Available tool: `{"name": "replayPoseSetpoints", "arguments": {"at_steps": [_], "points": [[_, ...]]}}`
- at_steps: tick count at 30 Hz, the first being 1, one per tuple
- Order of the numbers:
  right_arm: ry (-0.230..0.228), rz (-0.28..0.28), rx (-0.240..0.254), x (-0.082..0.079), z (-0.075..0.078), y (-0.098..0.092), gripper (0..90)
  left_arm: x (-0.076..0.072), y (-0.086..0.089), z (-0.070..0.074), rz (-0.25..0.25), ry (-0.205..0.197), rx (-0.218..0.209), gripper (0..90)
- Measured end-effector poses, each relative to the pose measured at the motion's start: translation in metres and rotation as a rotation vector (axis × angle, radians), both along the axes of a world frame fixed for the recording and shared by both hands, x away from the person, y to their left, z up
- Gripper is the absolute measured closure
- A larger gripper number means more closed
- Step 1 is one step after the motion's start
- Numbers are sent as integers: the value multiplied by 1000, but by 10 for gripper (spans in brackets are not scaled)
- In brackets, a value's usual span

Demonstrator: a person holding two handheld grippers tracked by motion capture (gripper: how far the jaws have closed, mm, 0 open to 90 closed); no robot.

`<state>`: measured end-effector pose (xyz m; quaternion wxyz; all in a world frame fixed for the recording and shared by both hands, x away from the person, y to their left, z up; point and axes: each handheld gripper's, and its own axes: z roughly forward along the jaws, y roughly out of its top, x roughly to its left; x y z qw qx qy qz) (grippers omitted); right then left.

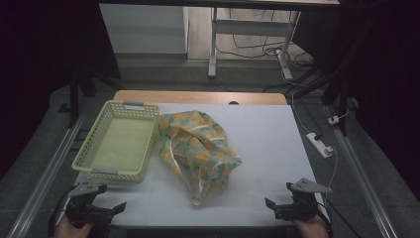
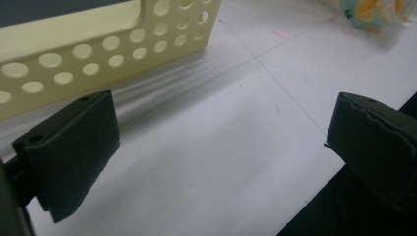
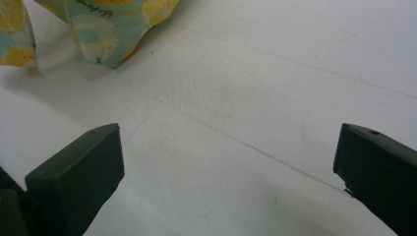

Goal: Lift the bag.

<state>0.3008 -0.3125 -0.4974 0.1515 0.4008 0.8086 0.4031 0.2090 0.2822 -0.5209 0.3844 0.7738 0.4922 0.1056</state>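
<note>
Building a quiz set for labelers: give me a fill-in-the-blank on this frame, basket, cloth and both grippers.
1. The yellow basket has ____ inside it.
2. The patterned cloth lies on the table, to the ____ of the basket in the high view.
3. The left gripper and the right gripper both have their jaws ____.
4. The cloth is printed with orange and yellow ____ slices.

Missing words: nothing; right; open; fruit
</note>
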Motion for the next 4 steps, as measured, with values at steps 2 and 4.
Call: {"name": "replayPoseSetpoints", "arguments": {"at_steps": [2,4], "points": [[9,-2,10,1,0,-1,0,1,-1,0,-4,5,5,0],[14,-8,-1,2,-1,0,0,1,-1,0,-4,6,1,0]]}}
